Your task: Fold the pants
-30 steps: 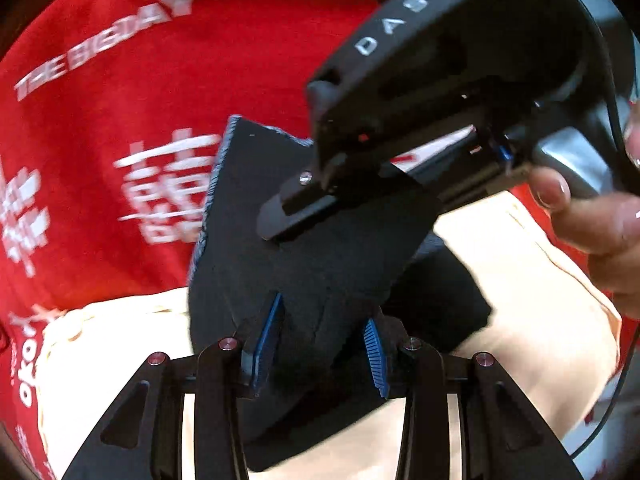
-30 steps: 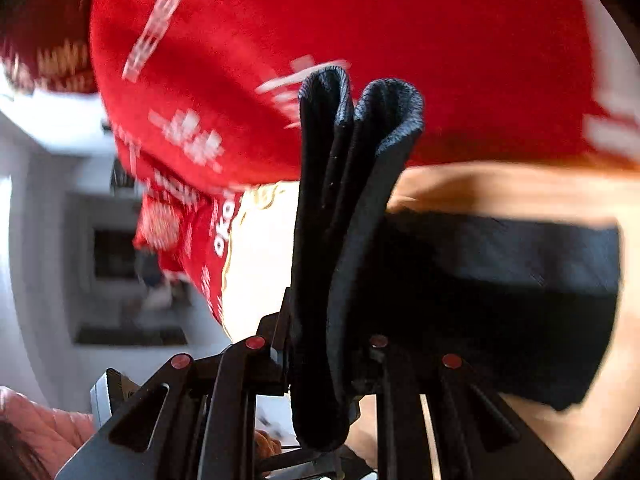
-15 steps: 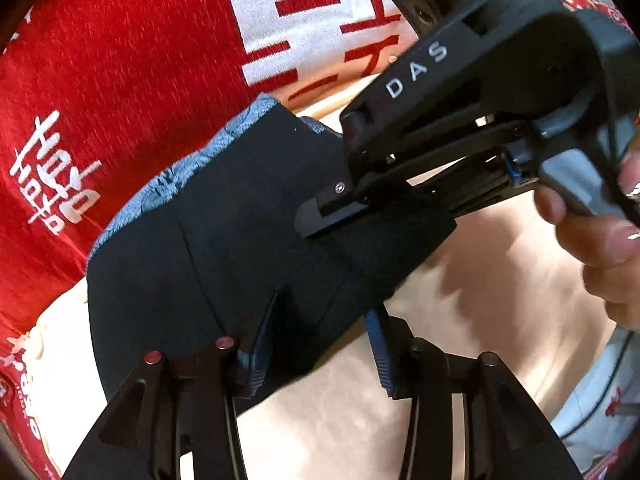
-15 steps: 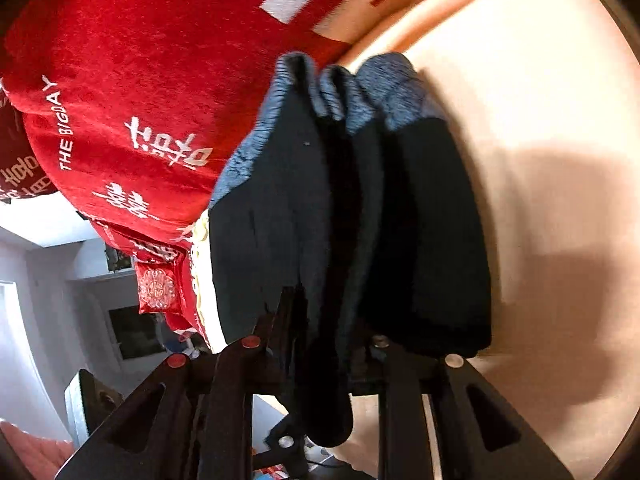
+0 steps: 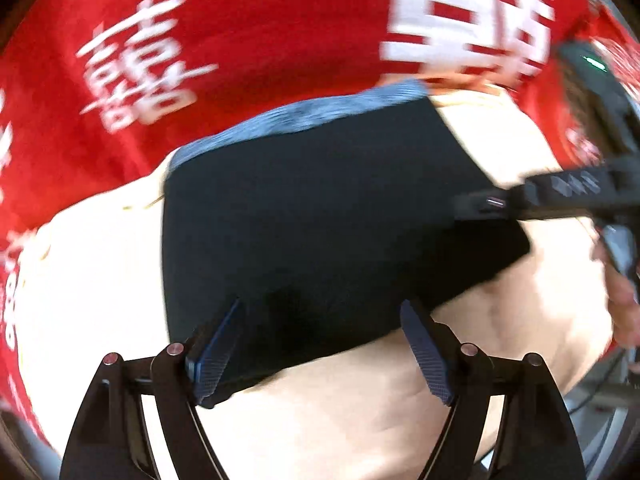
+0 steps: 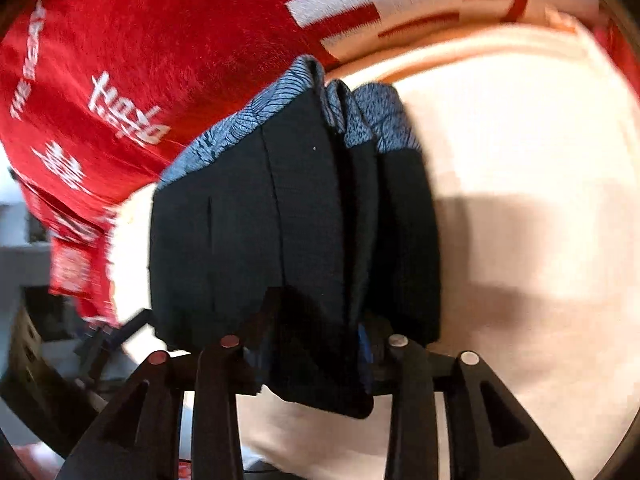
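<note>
The folded black pants (image 5: pixel 320 232) with a blue-grey patterned waistband (image 5: pixel 304 114) lie on the cream part of the bed cover (image 5: pixel 100 280). My left gripper (image 5: pixel 324 344) is open, its blue pads on either side of the near edge of the pants, which are not pinched. My right gripper (image 6: pixel 316 332) is shut on the pants (image 6: pixel 248 240), holding several stacked layers at the folded edge. It shows at the right of the left wrist view (image 5: pixel 560 196), reaching onto the pants' right side.
A red blanket with white lettering (image 5: pixel 200 40) covers the far part of the bed, also in the right wrist view (image 6: pixel 120 60). The person's hand (image 5: pixel 624 300) is at the right edge. Room furniture (image 6: pixel 24 280) shows dimly at the left.
The pants have come down from hanging upright to lying flat on the cream cover. My left gripper has opened wider and released the cloth. My right gripper still holds its edge.
</note>
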Motion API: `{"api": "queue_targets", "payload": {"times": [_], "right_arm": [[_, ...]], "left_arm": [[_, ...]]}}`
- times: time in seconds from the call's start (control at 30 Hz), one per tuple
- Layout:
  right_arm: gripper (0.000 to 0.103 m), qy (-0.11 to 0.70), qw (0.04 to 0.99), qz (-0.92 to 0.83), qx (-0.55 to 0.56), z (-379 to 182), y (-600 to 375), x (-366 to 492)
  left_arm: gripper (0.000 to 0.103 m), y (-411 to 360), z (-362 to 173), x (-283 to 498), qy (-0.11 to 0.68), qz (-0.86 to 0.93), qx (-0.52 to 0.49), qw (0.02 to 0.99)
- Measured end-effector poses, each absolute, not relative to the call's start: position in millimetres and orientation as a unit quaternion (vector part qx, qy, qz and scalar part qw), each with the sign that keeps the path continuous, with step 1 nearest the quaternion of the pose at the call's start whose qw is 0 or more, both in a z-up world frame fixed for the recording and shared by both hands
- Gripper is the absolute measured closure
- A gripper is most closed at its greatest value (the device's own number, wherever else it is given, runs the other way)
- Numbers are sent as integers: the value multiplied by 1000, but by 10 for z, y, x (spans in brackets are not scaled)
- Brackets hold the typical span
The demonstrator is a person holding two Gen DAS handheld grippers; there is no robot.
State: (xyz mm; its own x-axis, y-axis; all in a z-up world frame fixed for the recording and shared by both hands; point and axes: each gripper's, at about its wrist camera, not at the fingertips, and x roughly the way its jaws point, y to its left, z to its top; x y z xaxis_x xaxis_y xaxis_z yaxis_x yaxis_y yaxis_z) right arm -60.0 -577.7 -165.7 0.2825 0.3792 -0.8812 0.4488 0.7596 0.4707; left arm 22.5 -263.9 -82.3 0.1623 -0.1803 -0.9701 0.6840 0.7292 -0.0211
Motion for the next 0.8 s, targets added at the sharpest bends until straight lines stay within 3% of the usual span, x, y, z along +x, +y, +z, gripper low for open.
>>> {"api": "queue_targets", "payload": {"times": [0.17, 0.23, 0.63, 0.8], "right_arm": [[62, 610, 724, -35, 318, -1619, -5684, -557], [77, 601, 732, -40, 318, -1578, -5712, -542], [77, 591, 759, -108, 251, -1164, -5803, -725], [77, 619, 751, -86, 214, -1328, -5440, -653]], "left_arm": [[22, -2411, -922, 390, 600, -250, 204, 732], [22, -2361, -928, 414, 603, -236, 202, 735], [22, -2143, -959, 552, 619, -194, 188, 738], [22, -2109, -1051, 576, 635, -193, 178, 727]]}}
